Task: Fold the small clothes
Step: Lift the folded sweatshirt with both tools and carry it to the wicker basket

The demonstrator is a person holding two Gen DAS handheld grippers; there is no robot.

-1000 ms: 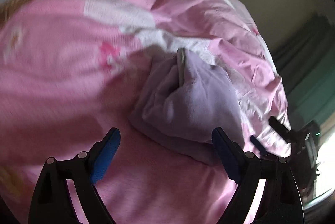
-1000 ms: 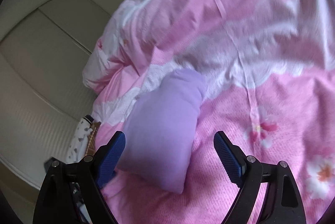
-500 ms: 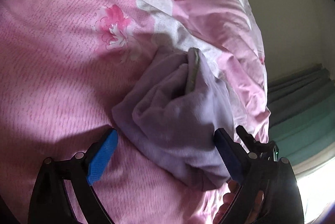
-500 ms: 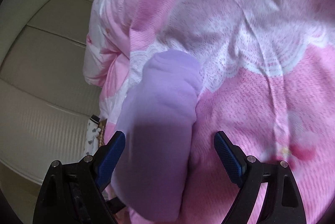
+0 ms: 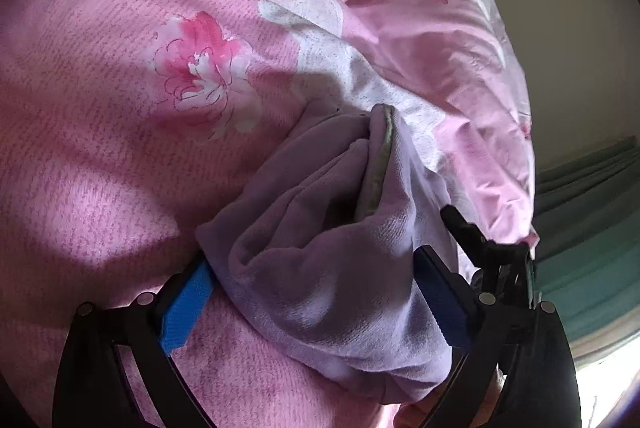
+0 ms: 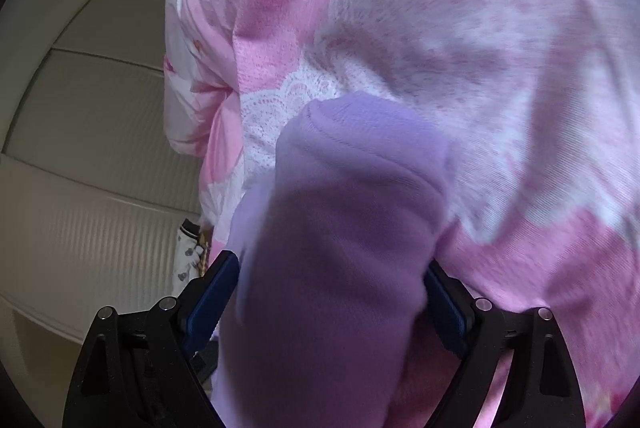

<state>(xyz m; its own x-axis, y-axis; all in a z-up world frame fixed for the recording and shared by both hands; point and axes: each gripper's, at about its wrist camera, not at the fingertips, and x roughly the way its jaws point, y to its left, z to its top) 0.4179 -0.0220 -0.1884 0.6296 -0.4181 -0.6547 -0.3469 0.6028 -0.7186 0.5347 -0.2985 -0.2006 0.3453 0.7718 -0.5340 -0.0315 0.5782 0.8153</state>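
1. Down at the bottom of the left wrist view, the left gripper (image 5: 312,302) has its two blue pads spread wide, one on each side of the purple garment (image 5: 328,260). The pads are right at the cloth's sides. They look like they are not squeezing it, so the gripper seems set to scoop or pinch the bundle.

2. Low in the right wrist view, the right gripper (image 6: 328,302) is spread wide too. The same purple garment (image 6: 336,252) fills the space between its blue pads. I think both grippers come at the bundle from two ends so it can be picked up without falling open.

3. At the lower right of the left wrist view, the black tips of the other gripper poke out from behind the cloth. That shows the two tools are near each other, with the garment between them.

4. Near the middle of both views, the purple garment lies folded into a thick, soft bundle. A thin green edge (image 5: 378,164) sticks out of a fold near its top in the left wrist view. The folding looks almost done. Soft cloth like this could slip open if only one side is held.

5. Under and behind the bundle is the pink bed cover (image 5: 100,108), with a pink flower (image 5: 200,72) at the middle left. It gives a soft, flat place to fold.

6. Far off at the left of the right wrist view is a pale wall (image 6: 88,148). At the far right of the left wrist view hangs a green curtain (image 5: 584,212).
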